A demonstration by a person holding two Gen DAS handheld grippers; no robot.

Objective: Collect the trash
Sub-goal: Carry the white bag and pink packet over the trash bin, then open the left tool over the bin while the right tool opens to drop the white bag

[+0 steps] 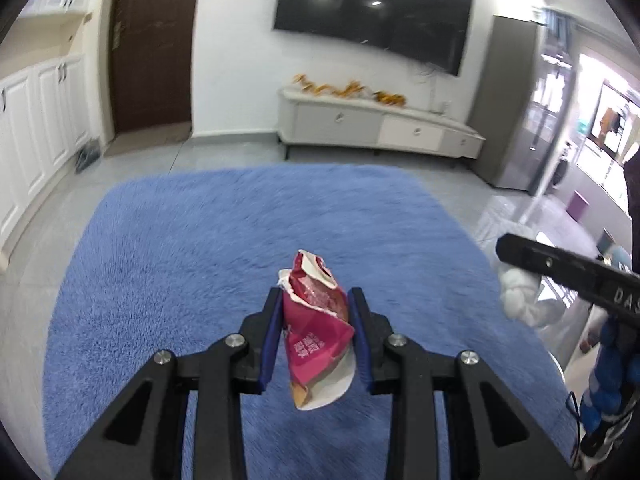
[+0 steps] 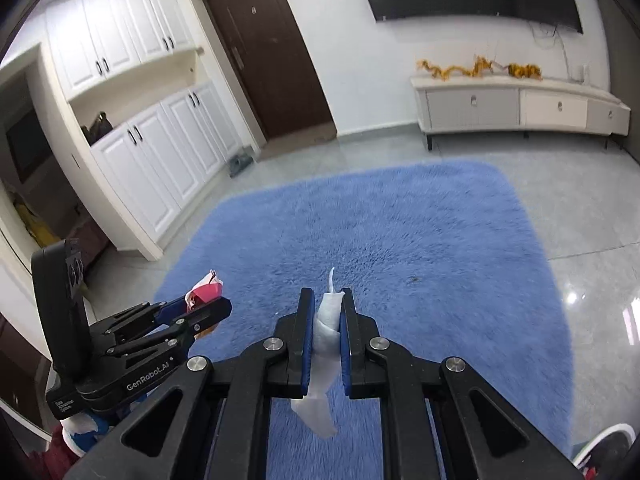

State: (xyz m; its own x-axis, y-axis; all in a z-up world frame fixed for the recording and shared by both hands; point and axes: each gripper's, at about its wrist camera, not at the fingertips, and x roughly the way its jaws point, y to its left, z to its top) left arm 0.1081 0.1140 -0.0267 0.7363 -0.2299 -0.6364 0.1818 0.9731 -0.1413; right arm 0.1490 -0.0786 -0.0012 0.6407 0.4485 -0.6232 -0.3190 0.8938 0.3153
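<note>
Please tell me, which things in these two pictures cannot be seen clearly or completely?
- Left wrist view: small print on the crumpled pink snack wrapper held by the left gripper is too small to read.
- Left wrist view: the right gripper is cut off by the picture's edge.
- Right wrist view: the thin white tissue strip is partly hidden between the blue pads.
- Neither view shows any trash bin.

we are in a home's living room: a large dark television [image 1: 372,12] hangs on a white wall above a low pale media cabinet [image 2: 516,108] topped with orange ornaments [image 2: 480,69]. a shaggy blue rug [image 1: 240,240] lies on glossy grey floor tiles [image 2: 592,240]. a dark brown entrance door [image 2: 272,52] stands beside white built-in cupboards [image 2: 160,152].
</note>
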